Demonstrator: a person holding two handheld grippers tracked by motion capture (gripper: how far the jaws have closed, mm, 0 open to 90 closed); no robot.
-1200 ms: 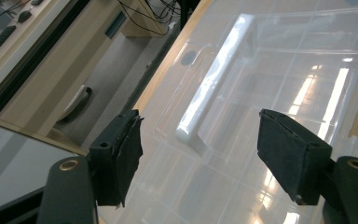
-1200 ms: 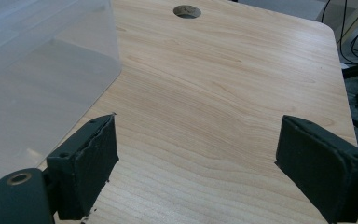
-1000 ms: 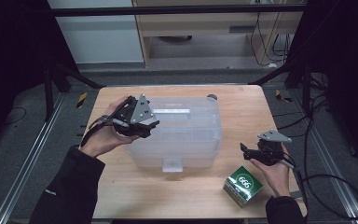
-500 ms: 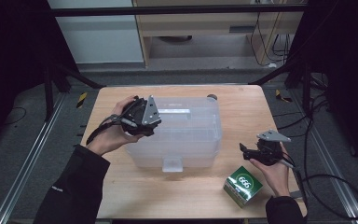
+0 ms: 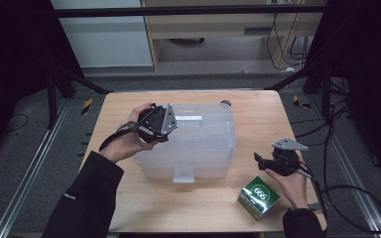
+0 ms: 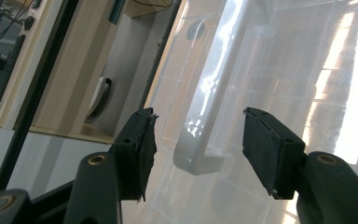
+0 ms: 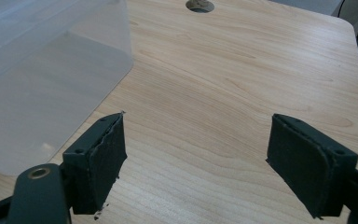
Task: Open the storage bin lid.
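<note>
We found the left gripper [image 5: 164,130] over the left end of the lid of the clear plastic bin [image 5: 198,148], lower and further over the lid than a second earlier. Its jaws had just been closing and stood either side of the white lid handle [image 6: 205,121] without pressing it (a visible gap remained on both sides), so we recorded it as released, not yet grasping. We judged this to be the approach to a grip on that handle. The bin itself sat mid-table [image 5: 129,208]. To its right, the right gripper [image 5: 264,161] rested unmoved near the green box [image 5: 259,197], jaws likewise narrowed a little but apart, nothing between them except bare wood.
</note>
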